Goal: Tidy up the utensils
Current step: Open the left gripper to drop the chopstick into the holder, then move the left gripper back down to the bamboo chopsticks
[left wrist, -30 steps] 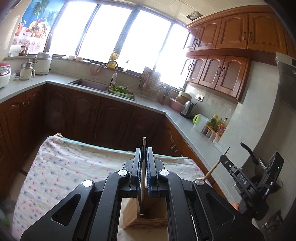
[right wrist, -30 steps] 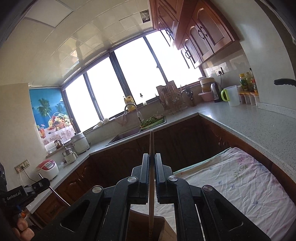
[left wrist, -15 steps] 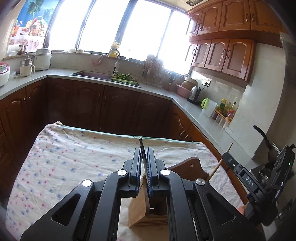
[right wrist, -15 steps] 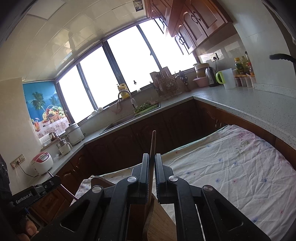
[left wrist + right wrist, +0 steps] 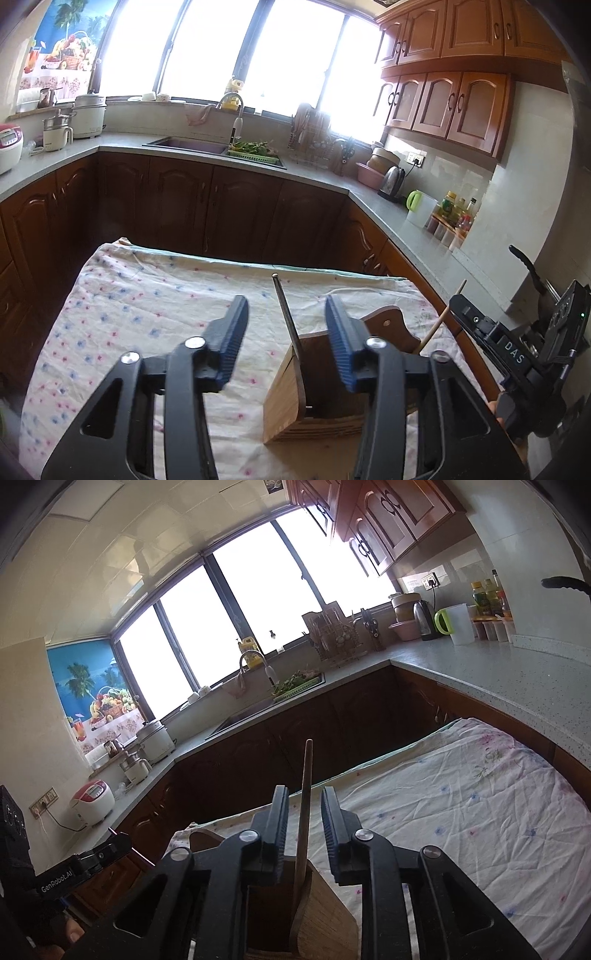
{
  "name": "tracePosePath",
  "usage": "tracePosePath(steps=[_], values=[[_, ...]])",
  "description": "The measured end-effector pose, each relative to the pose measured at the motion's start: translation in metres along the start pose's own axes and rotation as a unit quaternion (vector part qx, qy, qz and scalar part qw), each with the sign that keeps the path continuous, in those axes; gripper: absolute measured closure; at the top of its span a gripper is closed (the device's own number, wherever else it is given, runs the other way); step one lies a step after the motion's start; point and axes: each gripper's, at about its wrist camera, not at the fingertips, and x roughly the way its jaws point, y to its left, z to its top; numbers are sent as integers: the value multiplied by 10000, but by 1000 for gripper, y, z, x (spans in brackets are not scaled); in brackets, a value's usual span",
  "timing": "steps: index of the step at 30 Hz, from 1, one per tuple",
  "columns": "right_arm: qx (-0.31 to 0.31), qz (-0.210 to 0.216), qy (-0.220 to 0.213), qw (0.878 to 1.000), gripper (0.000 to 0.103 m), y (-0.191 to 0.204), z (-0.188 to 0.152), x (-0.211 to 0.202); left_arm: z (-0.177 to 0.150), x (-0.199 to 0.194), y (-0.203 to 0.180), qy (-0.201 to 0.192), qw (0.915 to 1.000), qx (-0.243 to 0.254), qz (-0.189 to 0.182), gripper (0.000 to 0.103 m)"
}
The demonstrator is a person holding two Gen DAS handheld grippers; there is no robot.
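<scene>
Kitchen counter behind; floral cloth under wooden holder, kettle far.

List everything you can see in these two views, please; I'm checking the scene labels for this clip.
Wooden utensil box: one, light brown, on the cloth near the grippers.
Dark metal rod-like utensil: one, standing tilted in the box.
Wooden stick utensil: one, brown, standing in the box.
Floral tablecloth: one, white with blue and pink flowers, over the table.
Speckled countertop: one, grey, along the walls.
Rice cooker: one, white and red, on the counter.
Electric kettle: one, silver, on the counter.
Jug: one, white with green handle, beside the kettle.
Left gripper: one, black with blue pads, opening, rod between untouched.
Right gripper: one, black, opening, stick between untouched.
</scene>
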Motion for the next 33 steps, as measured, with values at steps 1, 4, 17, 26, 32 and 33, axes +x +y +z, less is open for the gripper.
tracePosePath(steps=[1, 4, 17, 26, 32, 33], values=[[31, 20, -39, 10000, 52, -1, 1, -4, -1, -5, 1, -62, 10000, -10, 34, 36], [117, 64, -102, 9999, 43, -4, 4, -19, -2, -16, 5, -77, 9999, -61, 24, 33], [92, 182, -30, 9998, 4, -11, -20, -94, -45, -81, 25, -30, 9995, -215, 222, 17], [26, 74, 76, 9999, 4, -15, -51, -145, -86, -113, 24, 174, 9993, -256, 206, 15], [92, -121, 179, 9997, 4, -22, -76, -168, -119, -119, 24, 460, 9983, -323, 120, 15], [105, -135, 216, 9996, 4, -24, -80, -169, -123, -119, 23, 525, 9980, -328, 88, 15]])
